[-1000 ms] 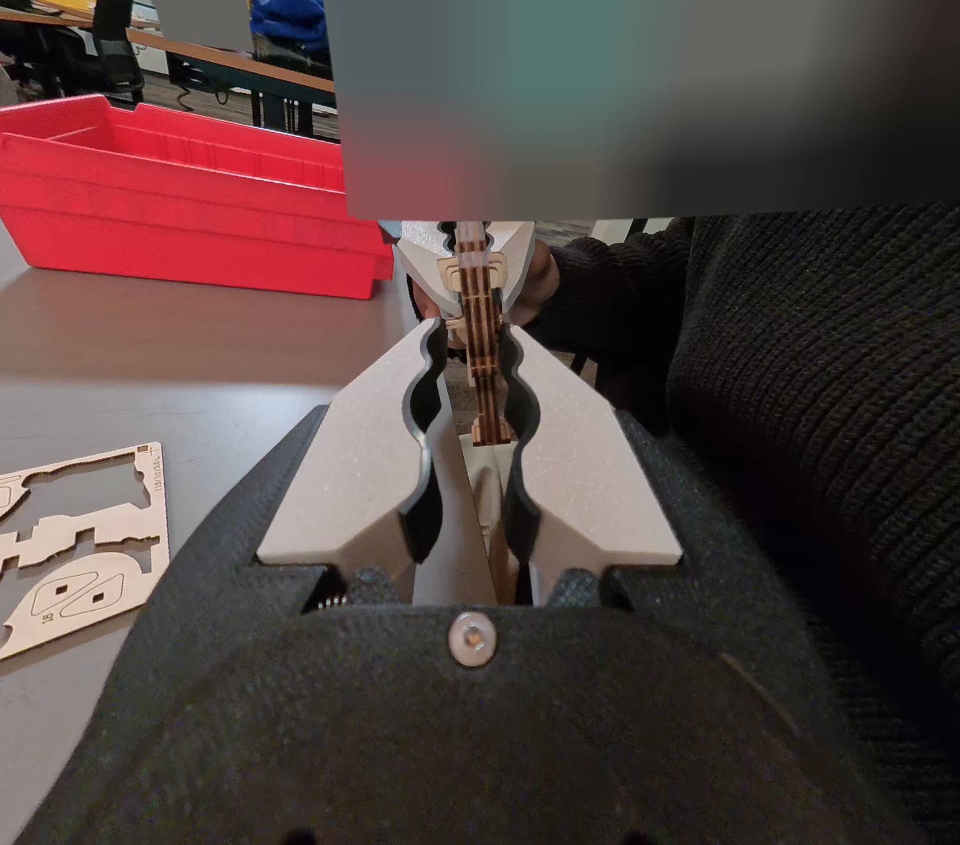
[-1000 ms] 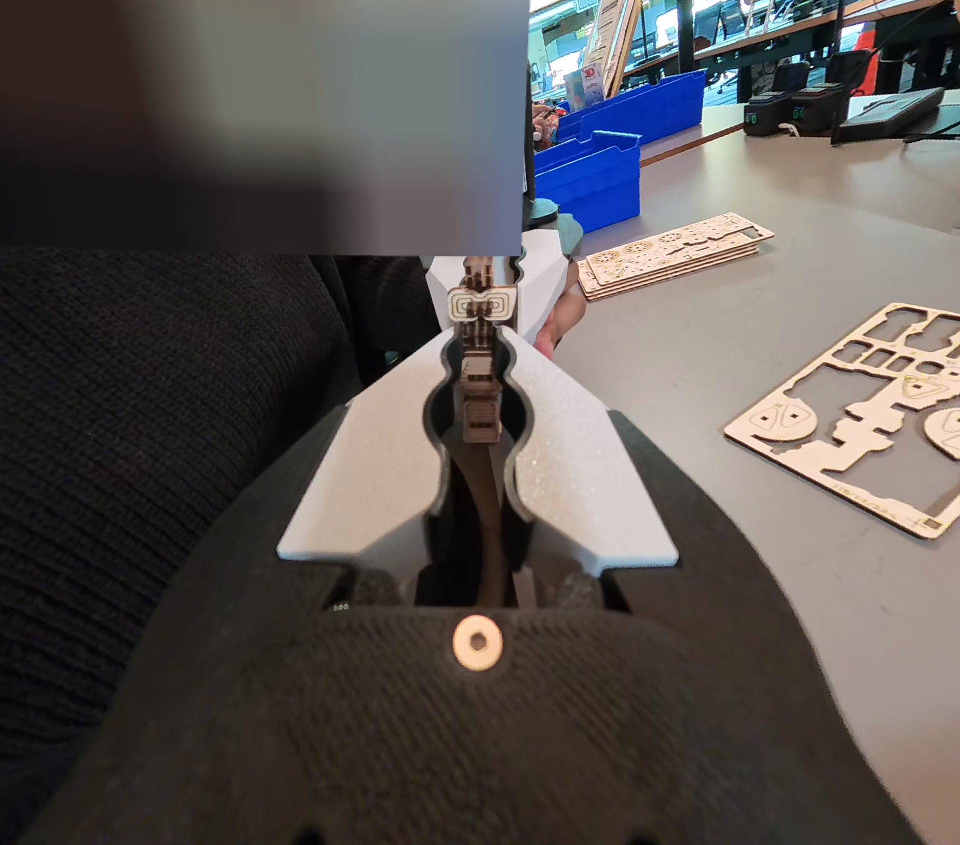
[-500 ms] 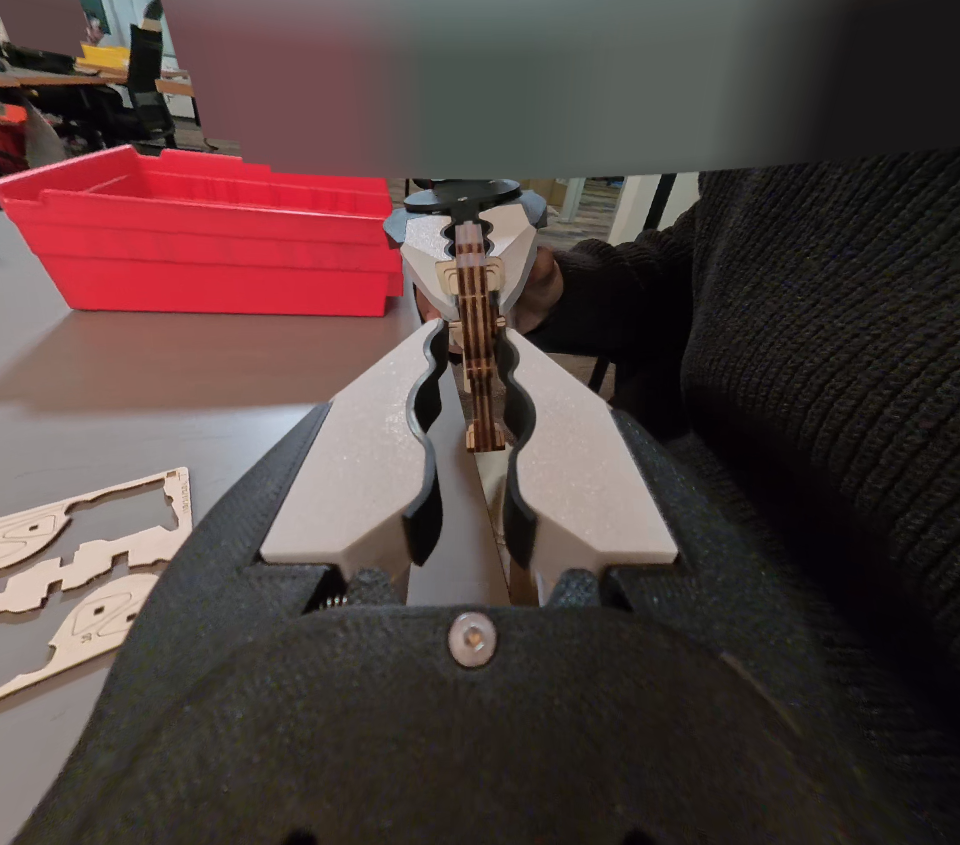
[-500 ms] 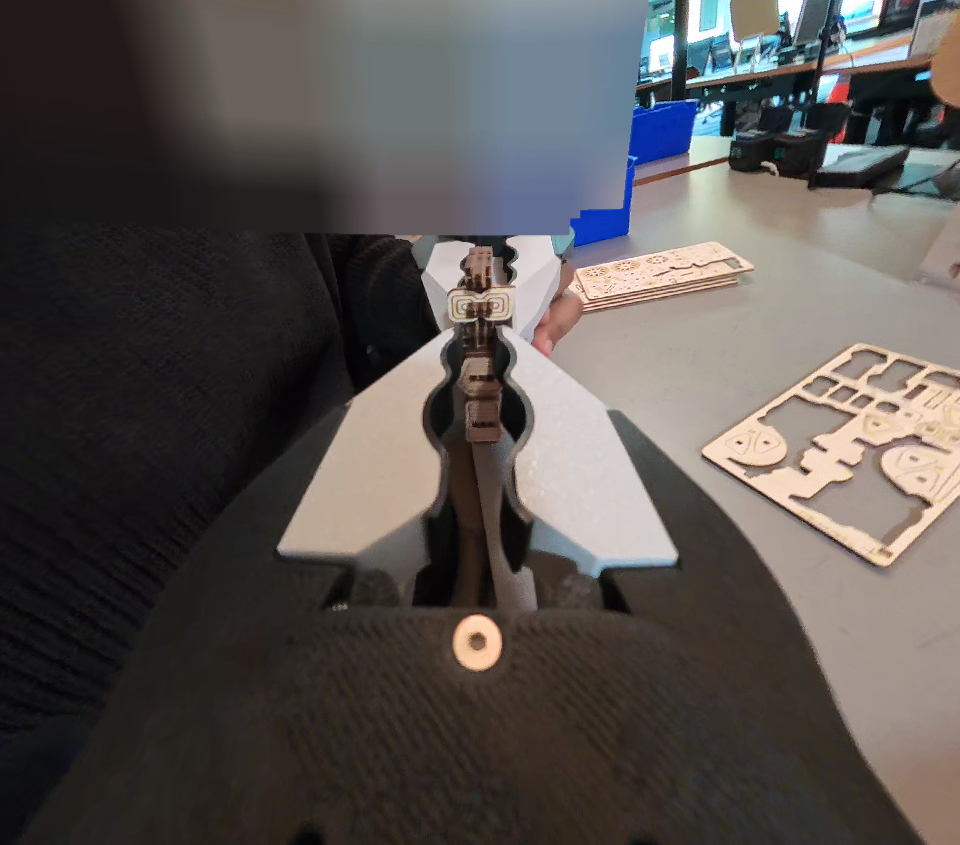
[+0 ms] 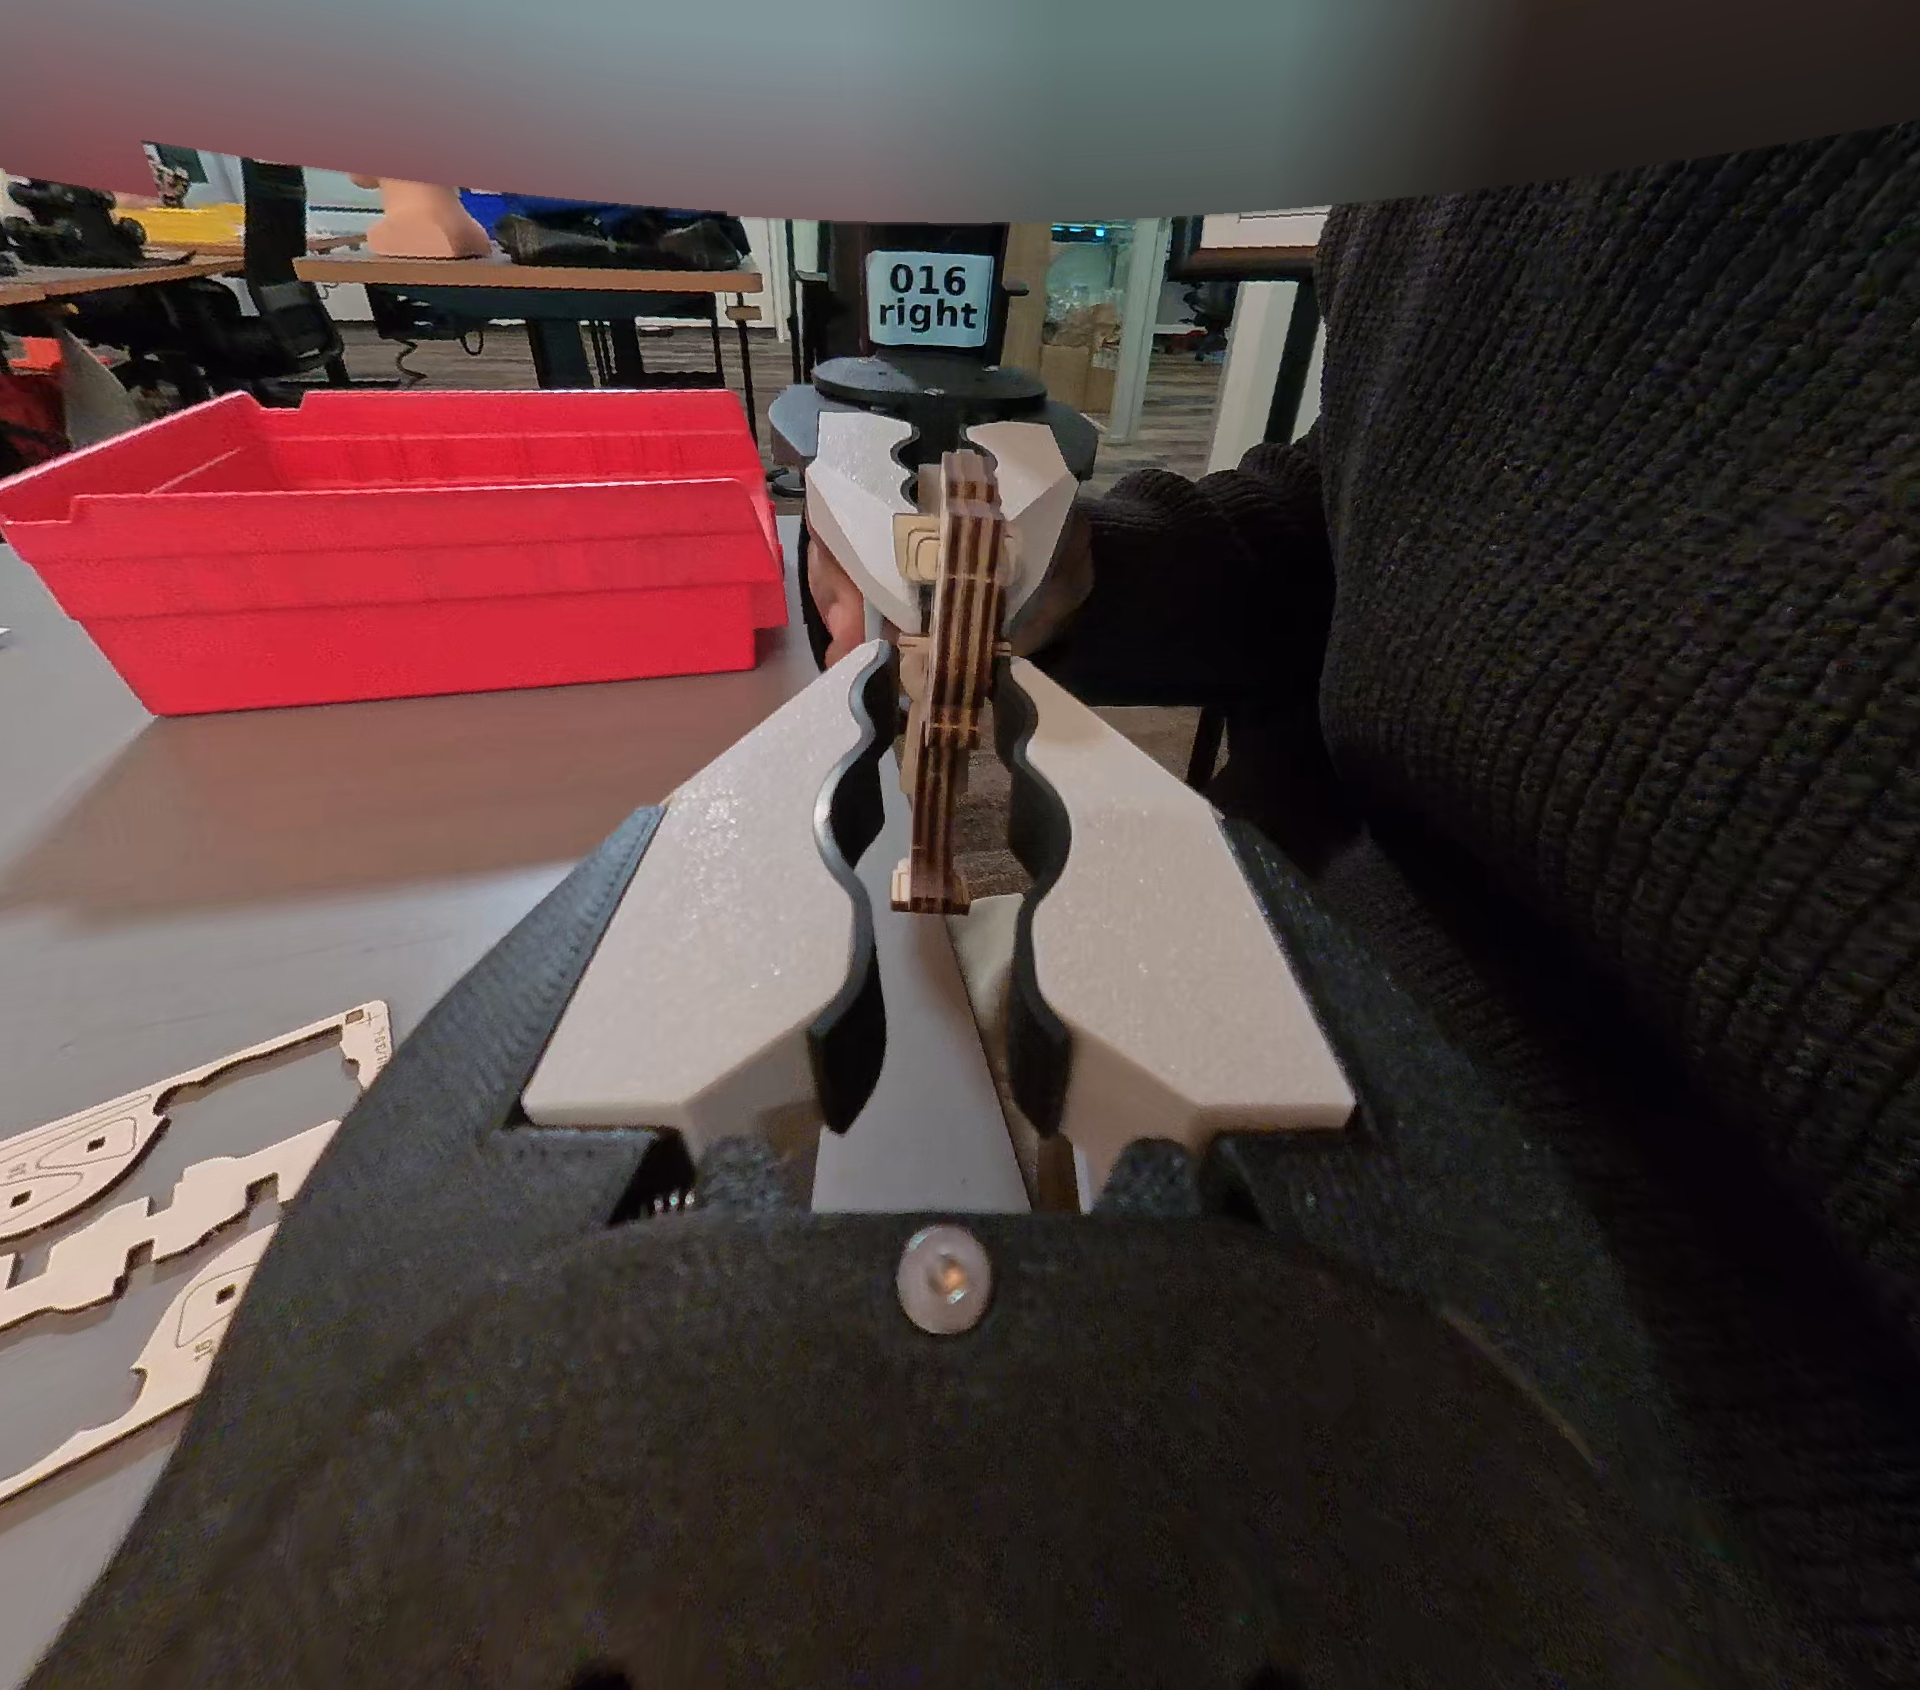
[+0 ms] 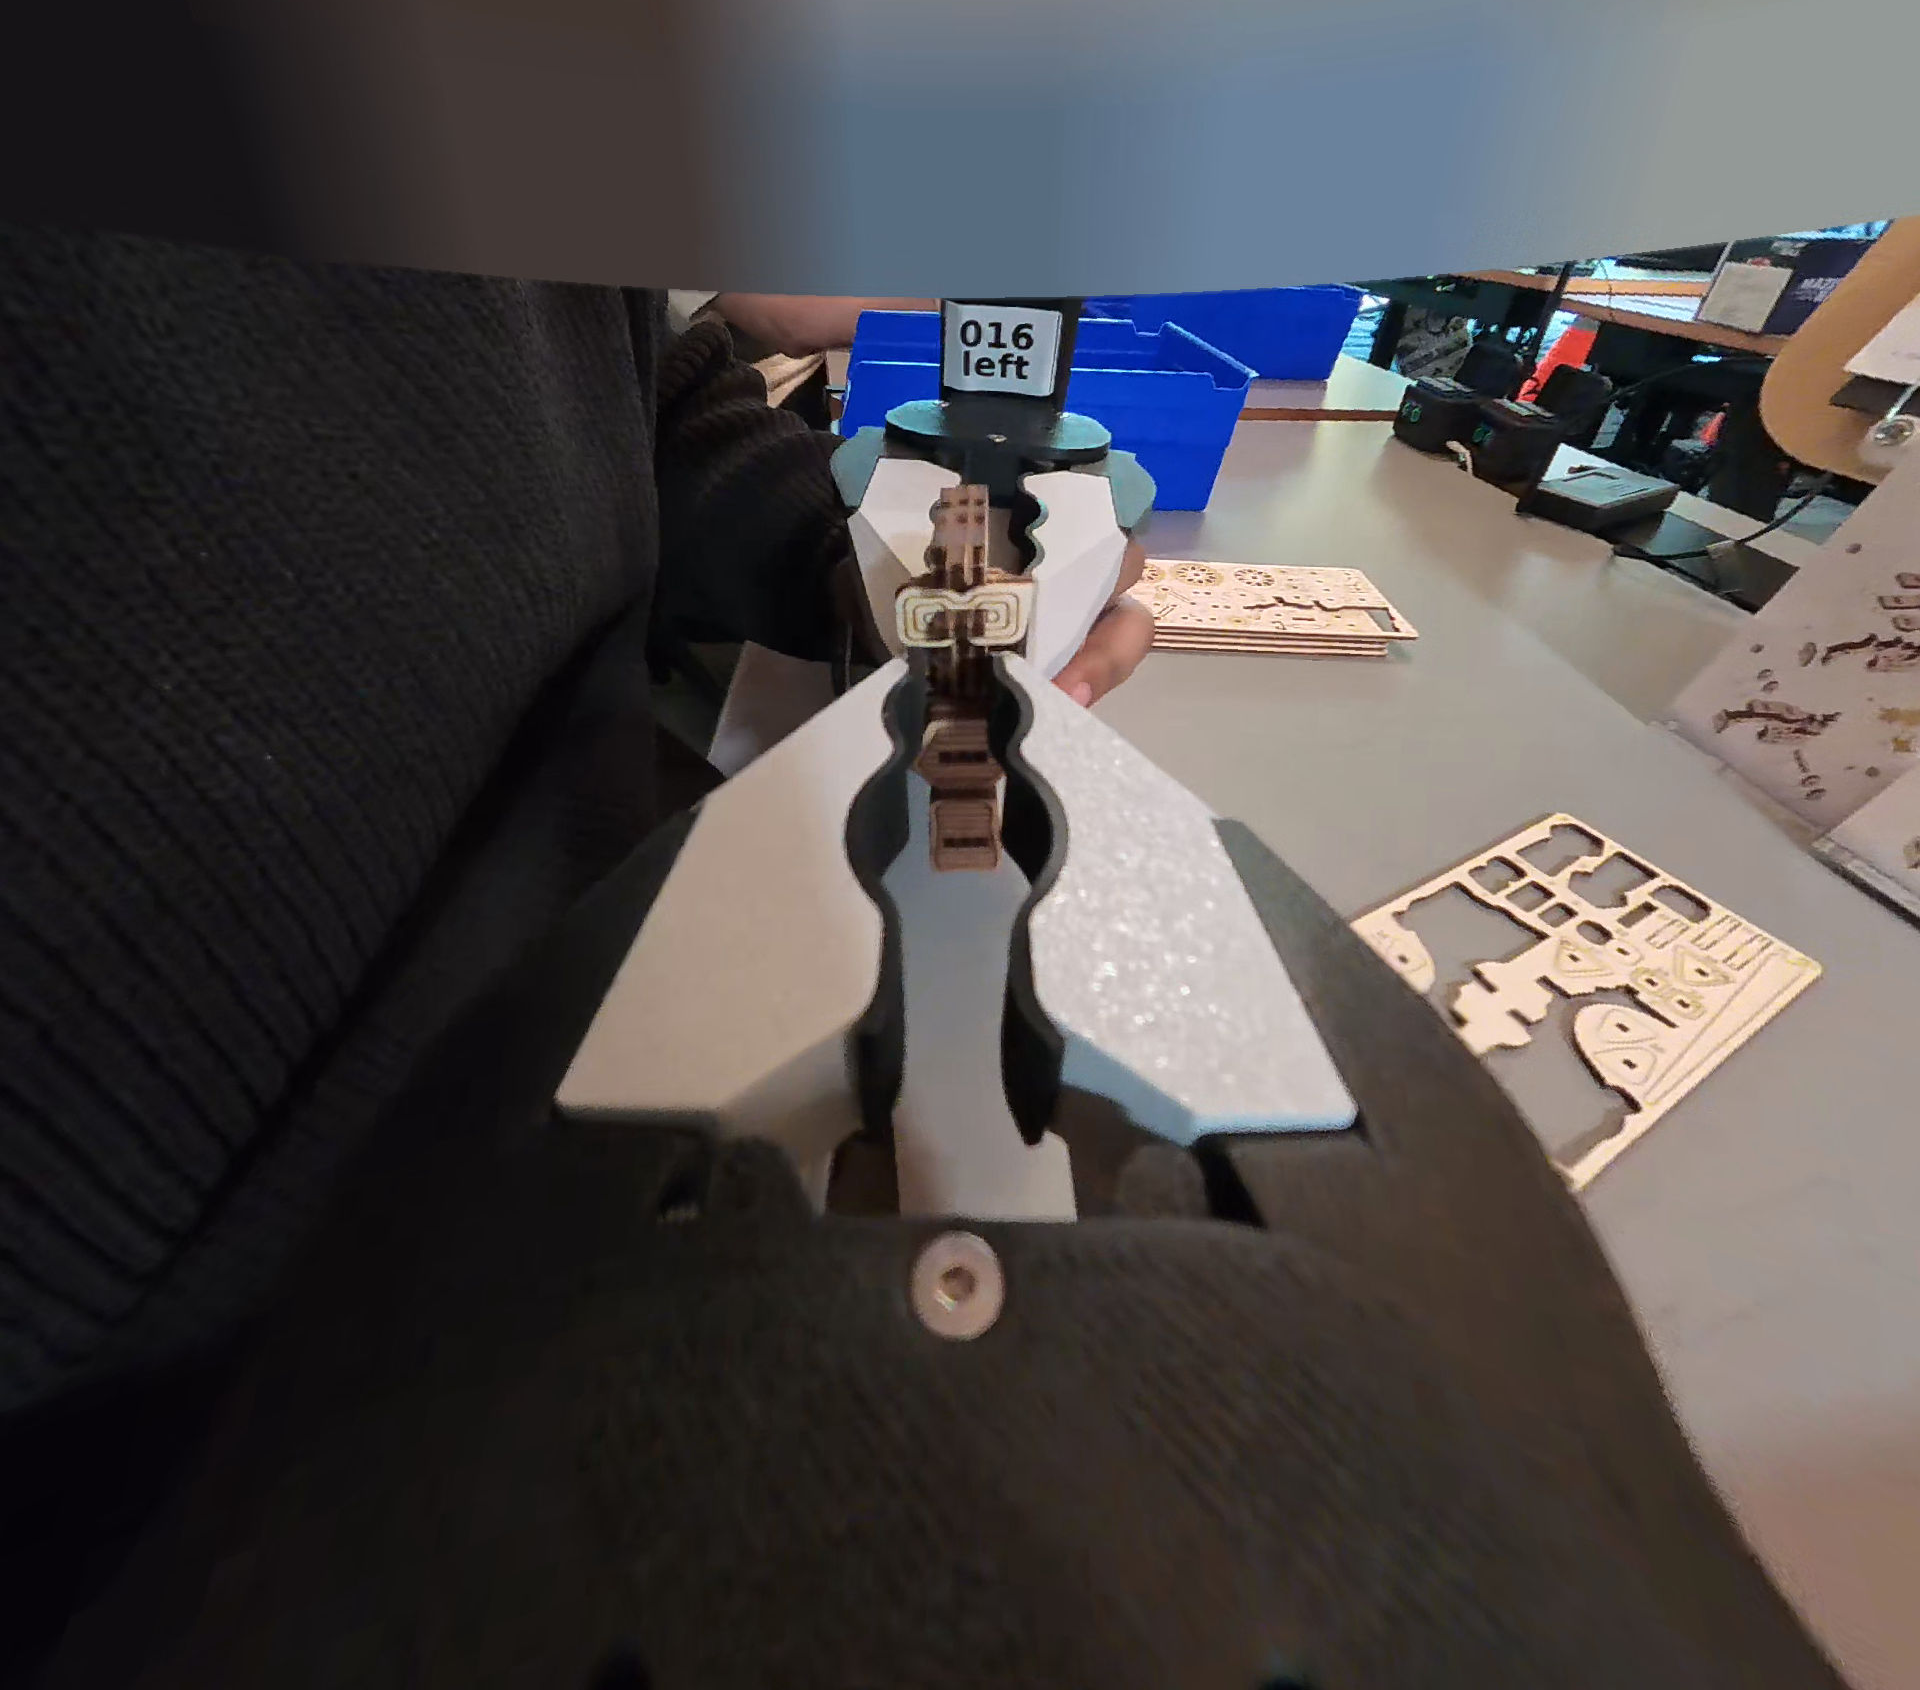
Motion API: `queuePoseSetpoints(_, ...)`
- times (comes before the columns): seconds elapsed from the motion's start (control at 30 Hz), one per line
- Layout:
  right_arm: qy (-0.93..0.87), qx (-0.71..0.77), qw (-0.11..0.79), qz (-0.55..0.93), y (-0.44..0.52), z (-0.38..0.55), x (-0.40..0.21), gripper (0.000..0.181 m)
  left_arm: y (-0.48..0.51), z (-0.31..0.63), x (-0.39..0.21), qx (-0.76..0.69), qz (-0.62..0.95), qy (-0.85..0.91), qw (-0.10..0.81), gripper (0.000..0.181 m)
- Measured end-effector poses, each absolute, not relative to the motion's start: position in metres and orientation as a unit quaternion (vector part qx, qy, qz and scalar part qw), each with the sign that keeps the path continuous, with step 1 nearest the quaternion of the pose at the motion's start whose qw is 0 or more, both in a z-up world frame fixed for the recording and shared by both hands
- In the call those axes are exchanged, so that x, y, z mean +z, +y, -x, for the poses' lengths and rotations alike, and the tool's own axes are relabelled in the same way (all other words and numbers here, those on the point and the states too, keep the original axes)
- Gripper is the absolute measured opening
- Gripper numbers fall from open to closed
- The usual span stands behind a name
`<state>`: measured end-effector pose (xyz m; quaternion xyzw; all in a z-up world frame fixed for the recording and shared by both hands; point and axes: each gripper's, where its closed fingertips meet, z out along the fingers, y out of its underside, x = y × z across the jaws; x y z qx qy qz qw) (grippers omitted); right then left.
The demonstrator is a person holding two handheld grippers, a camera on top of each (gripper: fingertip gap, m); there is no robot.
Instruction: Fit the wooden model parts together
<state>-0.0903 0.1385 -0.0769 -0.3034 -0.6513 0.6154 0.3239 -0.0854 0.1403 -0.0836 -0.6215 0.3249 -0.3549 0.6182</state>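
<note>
- The left tool (image 5: 943, 674) and right tool (image 6: 961, 684) face each other tip to tip above the worktop's (image 5: 312, 809) near edge, each held level in front of a person in a black knit sweater (image 5: 1610, 705).
- Both tools are clamped on the same wooden model (image 5: 951, 684), one at each end; a hand (image 6: 1101, 643) shows behind the left tool.
- The model is a thin stack of layered plywood held on edge, its long axis running along the line between the two tools; a pale cross-piece (image 6: 966, 614) sits across it near the middle.
- On the grey worktop lie a punched-out sheet (image 6: 1590, 975), a stack of uncut sheets (image 6: 1268, 617), a red bin (image 5: 395, 560) and a blue bin (image 6: 1164, 414).
- Behind are more desks and office chairs.
</note>
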Motion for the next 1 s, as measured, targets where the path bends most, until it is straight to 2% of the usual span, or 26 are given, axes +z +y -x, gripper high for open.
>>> queuePoseSetpoints(0.57,-0.623,0.656,0.262,0.335,0.141,0.092,-0.079,0.010,0.142,0.085,-0.087,-0.352,0.631,0.319,0.614,0.015)
queuePoseSetpoints(0.7,-0.617,0.663,0.251,0.341,0.142,0.091,-0.079,0.010,0.142,0.085,-0.088,-0.341,0.632,0.322,0.616,0.011)
queuePoseSetpoints(1.0,-0.594,0.676,0.246,0.361,0.149,0.095,-0.078,0.010,0.147,0.087,-0.085,-0.389,0.643,0.282,0.596,0.010)
